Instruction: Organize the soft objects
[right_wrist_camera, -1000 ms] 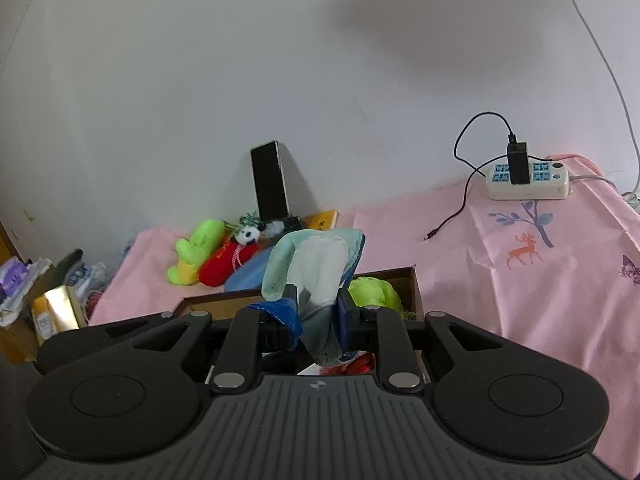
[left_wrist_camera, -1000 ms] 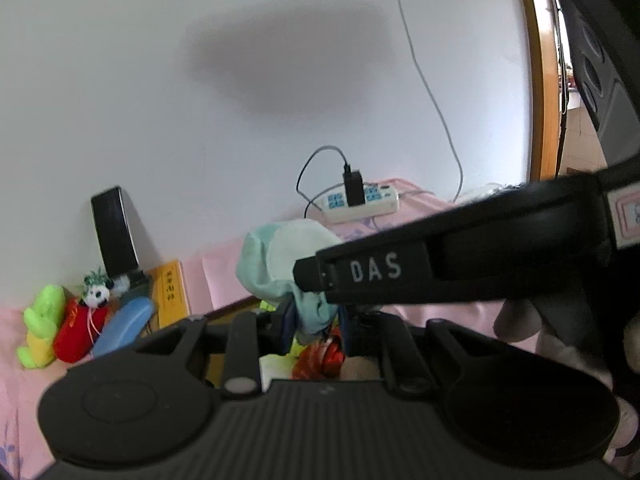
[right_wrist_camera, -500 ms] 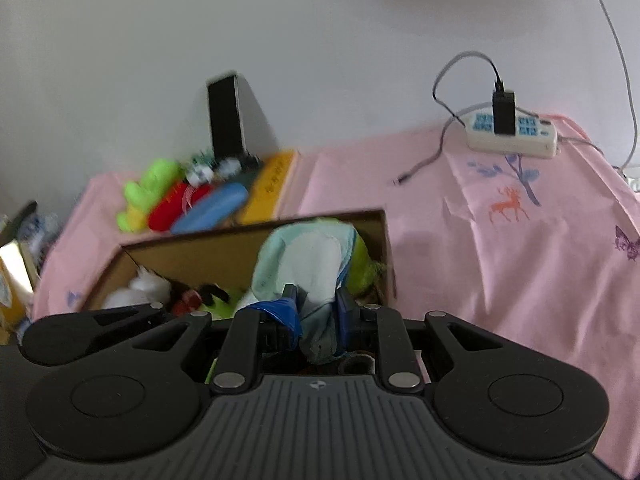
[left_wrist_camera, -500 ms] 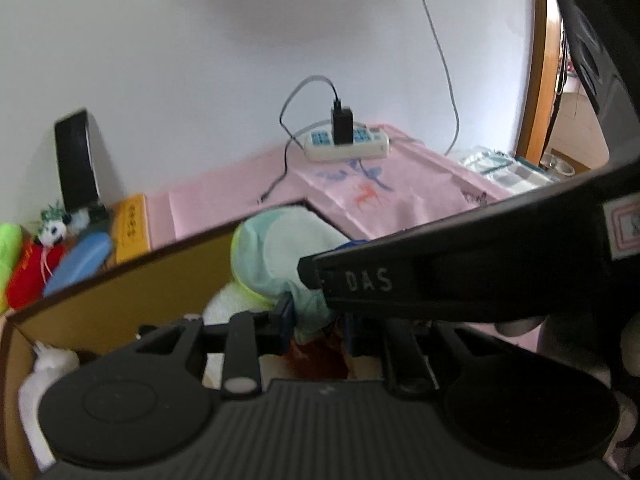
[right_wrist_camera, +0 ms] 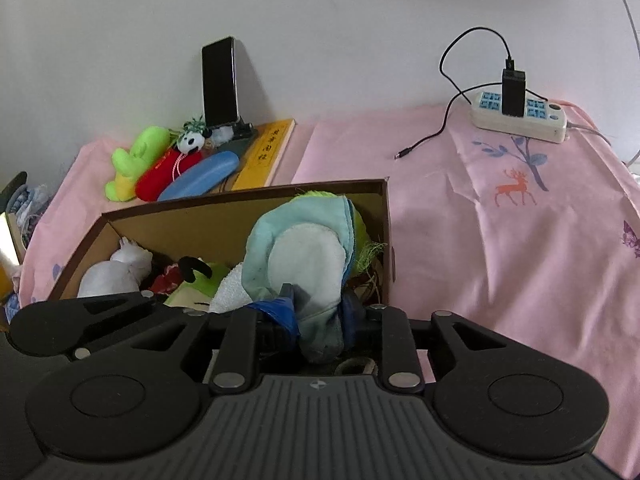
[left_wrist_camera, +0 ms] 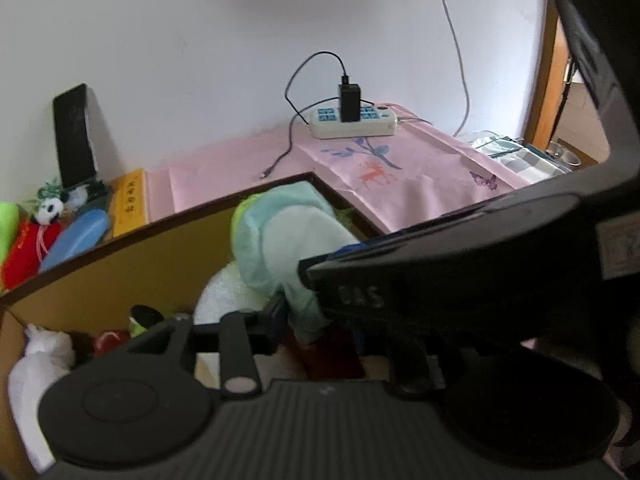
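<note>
Lowered since a second ago, when it hung well above the rim, the mitt [right_wrist_camera: 304, 258] now sits down inside the box [right_wrist_camera: 224, 216], over its right end among the toys already packed there. Both claws are clamped on its cuff, the right claw [right_wrist_camera: 318, 320] from below and the left claw [left_wrist_camera: 316, 320] just beside it, likely so the limp cloth keeps its shape going in. More toys [right_wrist_camera: 160, 168] wait on the pink tabletop [right_wrist_camera: 500, 240] behind the box.

Pale-blue soft toy [right_wrist_camera: 304, 248], brown box [right_wrist_camera: 240, 204], pink deer-print cloth [right_wrist_camera: 500, 220].
</note>
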Demonstrator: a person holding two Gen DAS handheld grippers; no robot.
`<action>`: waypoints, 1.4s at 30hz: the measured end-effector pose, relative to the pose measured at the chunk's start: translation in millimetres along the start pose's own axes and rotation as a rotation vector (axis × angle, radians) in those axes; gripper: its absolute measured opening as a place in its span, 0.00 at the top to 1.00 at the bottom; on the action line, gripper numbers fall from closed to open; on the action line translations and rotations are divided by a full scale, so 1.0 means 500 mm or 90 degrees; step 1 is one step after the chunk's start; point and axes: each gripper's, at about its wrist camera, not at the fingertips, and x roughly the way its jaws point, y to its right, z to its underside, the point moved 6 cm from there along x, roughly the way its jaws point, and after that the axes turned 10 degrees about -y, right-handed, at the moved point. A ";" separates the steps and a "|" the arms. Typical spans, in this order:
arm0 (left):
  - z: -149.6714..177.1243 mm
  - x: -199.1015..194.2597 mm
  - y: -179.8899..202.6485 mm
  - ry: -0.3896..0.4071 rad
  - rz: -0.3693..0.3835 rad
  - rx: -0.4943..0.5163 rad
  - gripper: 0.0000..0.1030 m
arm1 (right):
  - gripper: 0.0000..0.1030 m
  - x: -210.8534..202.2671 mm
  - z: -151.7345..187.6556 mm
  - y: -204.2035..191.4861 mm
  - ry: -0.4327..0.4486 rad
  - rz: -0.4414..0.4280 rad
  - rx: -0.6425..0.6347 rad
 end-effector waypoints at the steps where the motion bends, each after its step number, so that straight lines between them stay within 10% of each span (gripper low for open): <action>1: 0.000 -0.005 -0.002 0.002 -0.008 -0.001 0.63 | 0.89 -0.005 -0.001 -0.001 0.001 -0.001 0.003; 42: 0.029 -0.179 -0.001 -0.061 -0.199 -0.140 0.45 | 0.84 -0.224 0.107 0.018 0.077 0.076 -0.001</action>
